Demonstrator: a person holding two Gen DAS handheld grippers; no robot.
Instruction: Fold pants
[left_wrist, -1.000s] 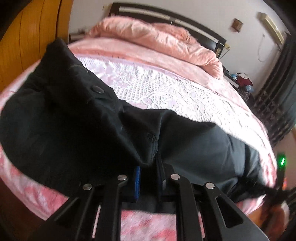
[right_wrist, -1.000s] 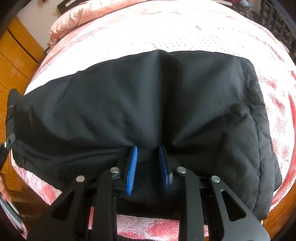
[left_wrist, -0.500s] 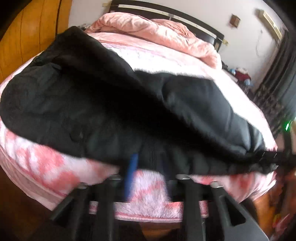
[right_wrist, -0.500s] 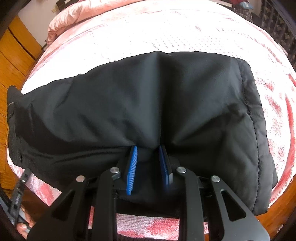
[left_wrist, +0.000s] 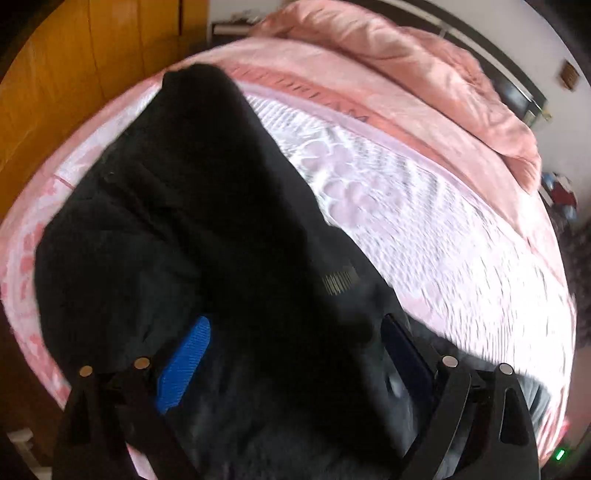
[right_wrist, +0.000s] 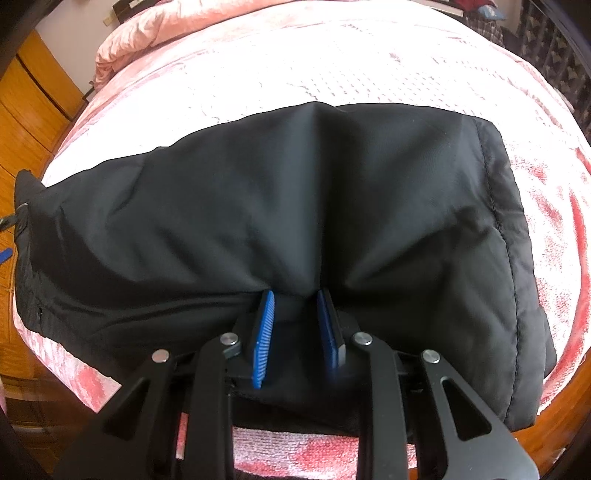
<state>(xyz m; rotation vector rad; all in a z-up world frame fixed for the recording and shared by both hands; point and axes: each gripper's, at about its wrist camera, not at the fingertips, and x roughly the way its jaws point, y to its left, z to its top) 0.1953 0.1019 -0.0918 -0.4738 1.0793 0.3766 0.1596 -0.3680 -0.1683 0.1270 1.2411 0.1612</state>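
Black pants (right_wrist: 332, 184) lie across the near side of the bed, folded lengthwise. My right gripper (right_wrist: 295, 314) is shut on a pinched ridge of their near edge, blue pads (right_wrist: 264, 332) on either side of the fabric. In the left wrist view the pants (left_wrist: 166, 221) run from under the fingers up to the far left. My left gripper (left_wrist: 295, 321) hovers over them, its jaws opening wide. The cloth lies below and between the pads without being pressed. One blue pad (left_wrist: 184, 365) shows clearly; the other is in shadow.
The bed carries a pink and white lace cover (left_wrist: 424, 221). A bunched pink duvet (left_wrist: 424, 74) lies by the dark headboard. A wooden wardrobe (left_wrist: 74, 74) stands close on the left. The bed's wooden edge (right_wrist: 554, 424) runs just below the pants.
My left gripper let go of the pants' edge, opened wide and swung across, so it now looks along the pants. My right gripper kept its grip and stayed put.
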